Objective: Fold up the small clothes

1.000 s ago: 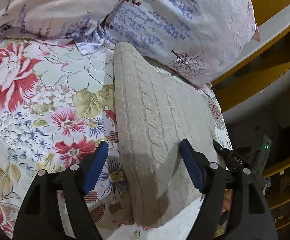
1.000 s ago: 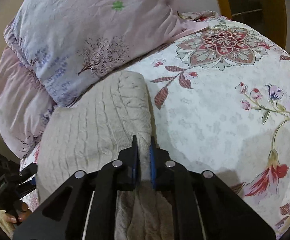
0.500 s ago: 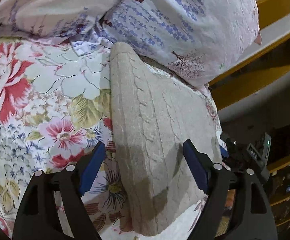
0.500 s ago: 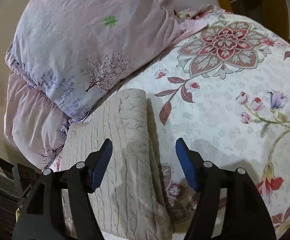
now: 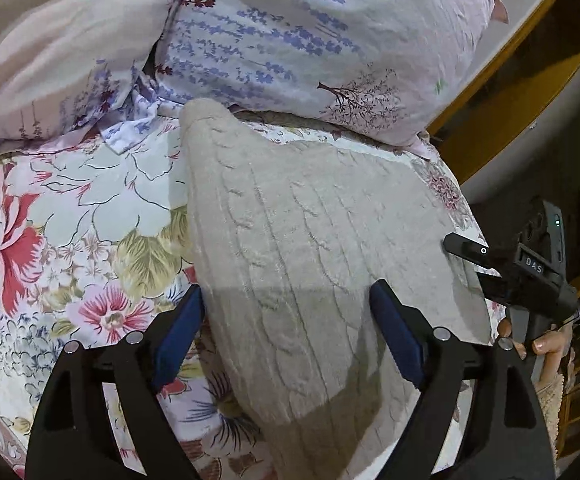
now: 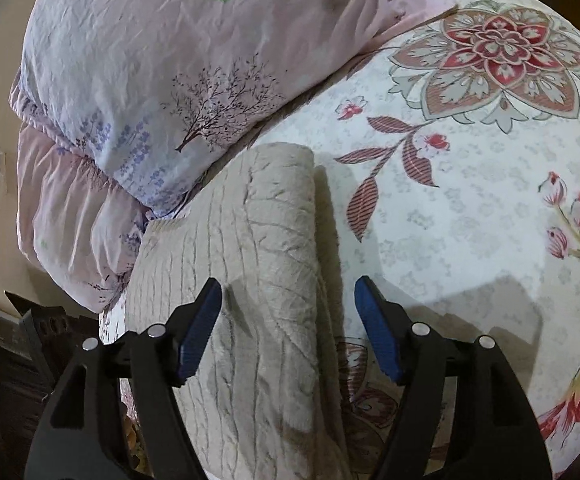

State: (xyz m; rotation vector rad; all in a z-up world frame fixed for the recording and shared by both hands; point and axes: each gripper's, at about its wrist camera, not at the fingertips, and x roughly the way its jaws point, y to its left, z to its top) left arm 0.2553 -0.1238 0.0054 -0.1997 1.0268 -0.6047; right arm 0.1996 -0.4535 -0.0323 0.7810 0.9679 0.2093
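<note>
While two pillows (image 5: 322, 48) back one folded sweater (image 5: 310, 248) — left tool (image 5: 285, 332), right tool (image 6: 287, 328) both gape, gripping nothing.

The beige cable-knit folded sweater (image 5: 314, 264) carries raised braid lines over a plain cream-tan ground. Under it, the white floral bedsheet (image 5: 89, 208) shows big red and pink blooms with olive and pale green leaves on the left; on the right, a red medallion and striped maroon leaves. At the far side, the pale pink pillow (image 6: 161, 60) bears lavender sprigs, a dark tree and a green clover.
</note>
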